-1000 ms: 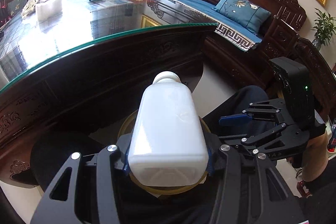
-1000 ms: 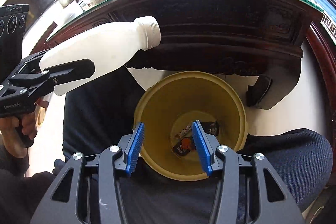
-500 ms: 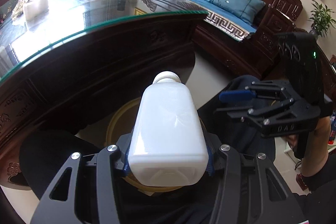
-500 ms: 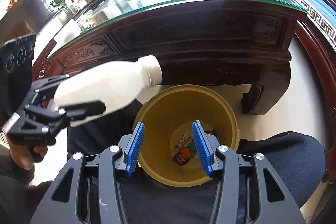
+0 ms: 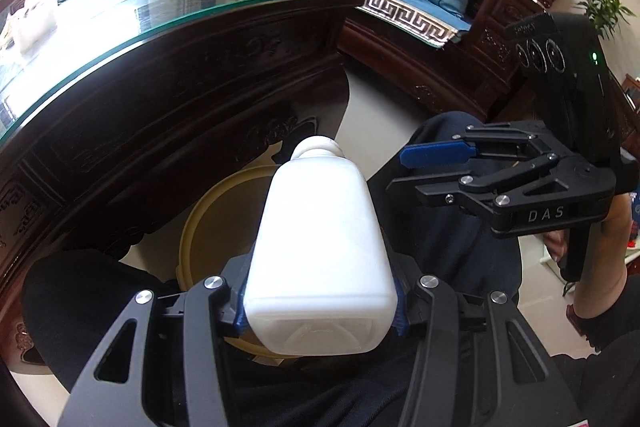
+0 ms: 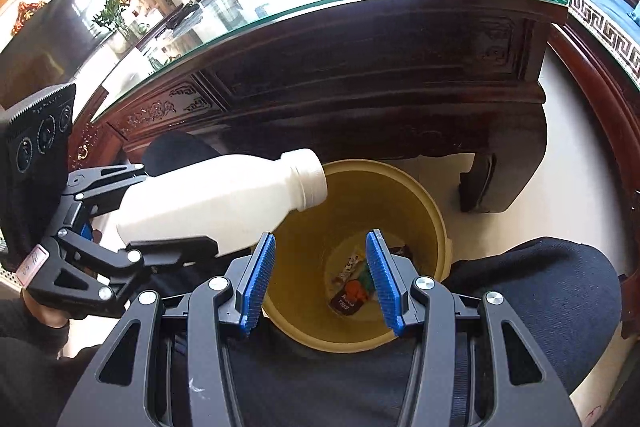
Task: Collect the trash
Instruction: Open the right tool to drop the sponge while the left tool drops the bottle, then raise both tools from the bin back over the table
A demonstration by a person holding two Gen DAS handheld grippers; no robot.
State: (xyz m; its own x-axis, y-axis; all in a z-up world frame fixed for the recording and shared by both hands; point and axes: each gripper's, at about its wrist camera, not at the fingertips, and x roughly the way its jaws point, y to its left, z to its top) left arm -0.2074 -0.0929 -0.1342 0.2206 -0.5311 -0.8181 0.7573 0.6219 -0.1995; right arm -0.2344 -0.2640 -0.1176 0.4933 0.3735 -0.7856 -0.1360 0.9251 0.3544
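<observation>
My left gripper (image 5: 320,307) clamps the white bottle (image 6: 224,203) by its base, its capped neck tilted over the rim of the yellow bin (image 6: 432,223), while my right gripper (image 6: 320,283) hangs spread and empty above the wrappers (image 6: 352,291) inside that bin.

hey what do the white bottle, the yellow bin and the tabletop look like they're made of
White bottle: likely matte, opaque plastic, with a moulded base seam and ribbed screw cap. Yellow bin: probably plastic, smooth with a dull sheen and a thin rolled rim. Tabletop: a glass sheet, judging by its green edge and mirror reflections, on dark carved, glossy wood.
</observation>
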